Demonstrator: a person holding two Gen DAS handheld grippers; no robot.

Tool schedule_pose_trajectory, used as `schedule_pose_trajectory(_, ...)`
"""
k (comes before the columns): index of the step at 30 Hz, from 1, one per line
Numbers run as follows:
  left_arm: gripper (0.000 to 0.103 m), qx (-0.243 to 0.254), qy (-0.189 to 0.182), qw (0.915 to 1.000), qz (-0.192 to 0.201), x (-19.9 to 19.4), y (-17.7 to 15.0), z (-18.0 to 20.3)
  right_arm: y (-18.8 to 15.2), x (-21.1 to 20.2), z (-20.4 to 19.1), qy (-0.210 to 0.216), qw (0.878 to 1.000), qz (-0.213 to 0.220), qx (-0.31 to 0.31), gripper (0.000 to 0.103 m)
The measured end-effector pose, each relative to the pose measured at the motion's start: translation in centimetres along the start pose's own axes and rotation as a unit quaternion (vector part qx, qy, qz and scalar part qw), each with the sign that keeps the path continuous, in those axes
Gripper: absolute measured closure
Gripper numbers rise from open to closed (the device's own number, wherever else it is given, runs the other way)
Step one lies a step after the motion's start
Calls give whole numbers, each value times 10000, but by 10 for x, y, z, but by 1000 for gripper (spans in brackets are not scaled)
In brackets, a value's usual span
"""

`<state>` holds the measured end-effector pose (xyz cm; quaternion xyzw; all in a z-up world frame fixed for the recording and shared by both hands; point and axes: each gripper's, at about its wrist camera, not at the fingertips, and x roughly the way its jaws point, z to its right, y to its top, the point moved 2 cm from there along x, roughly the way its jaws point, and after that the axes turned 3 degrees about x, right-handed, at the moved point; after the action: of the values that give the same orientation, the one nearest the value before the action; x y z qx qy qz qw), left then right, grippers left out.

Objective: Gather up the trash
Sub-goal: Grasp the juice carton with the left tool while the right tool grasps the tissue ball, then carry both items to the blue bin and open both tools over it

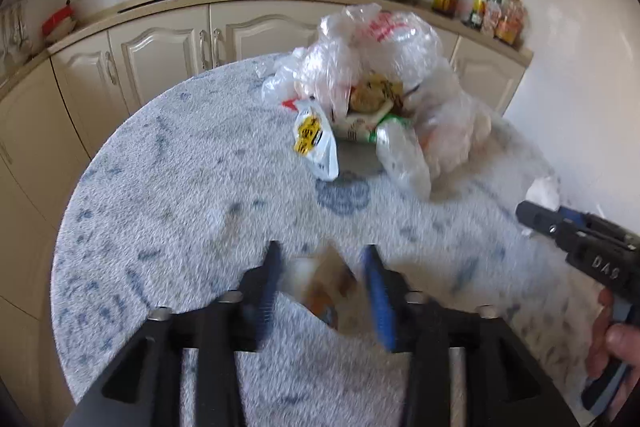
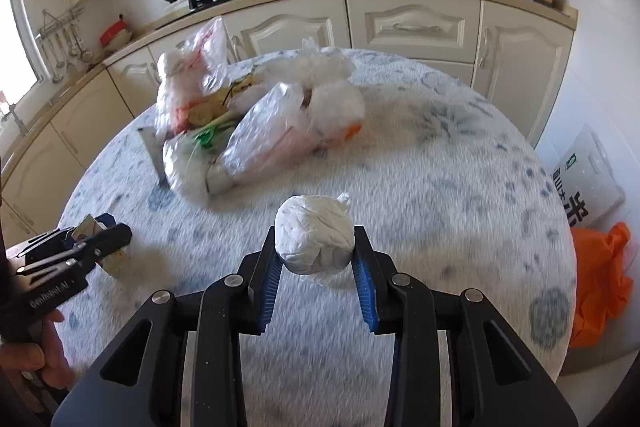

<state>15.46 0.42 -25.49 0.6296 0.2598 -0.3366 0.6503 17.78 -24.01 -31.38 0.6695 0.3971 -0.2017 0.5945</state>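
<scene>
White wad [image 2: 315, 235] clamped in right hand-held gripper [image 2: 316, 259].

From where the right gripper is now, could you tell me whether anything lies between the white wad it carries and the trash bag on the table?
Nothing visible does. The right gripper is shut on the white wad, and the patterned tablecloth between it and the trash bag is bare. The left gripper is off to the side.
</scene>
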Motion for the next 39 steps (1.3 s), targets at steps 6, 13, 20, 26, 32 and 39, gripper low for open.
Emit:
schedule_pose_trajectory(6, 61, 5, -49, 10000, -76, 4, -2, -2, -13, -8, -1, 80, 9999, 14, 79, 69)
schedule_pose_trajectory(13, 67, -166, -324, 9993, 47, -10, -16, -11, -15, -12, 1, 144, 9998, 37, 119, 69)
schedule_pose_trajectory(20, 67, -207, -447, 9984, 278, -30, -25, 0, -11, -25, 7, 115, 9997, 184, 127, 69)
schedule_pose_trajectory(26, 67, -14, -703, 9957, 609, -60, -17, 30, -7, -56, 17, 47, 9988, 454, 167, 69)
schedule_pose_trajectory(32, 67, 293, -1123, 9881, 1007, -93, -4, 79, -3, -97, 39, -114, 9965, 786, 247, 69)
schedule_pose_trajectory(39, 67, 895, -1760, 9736, 1142, -111, 6, 162, -9, -149, 92, -556, 9902, 1161, 550, 69)
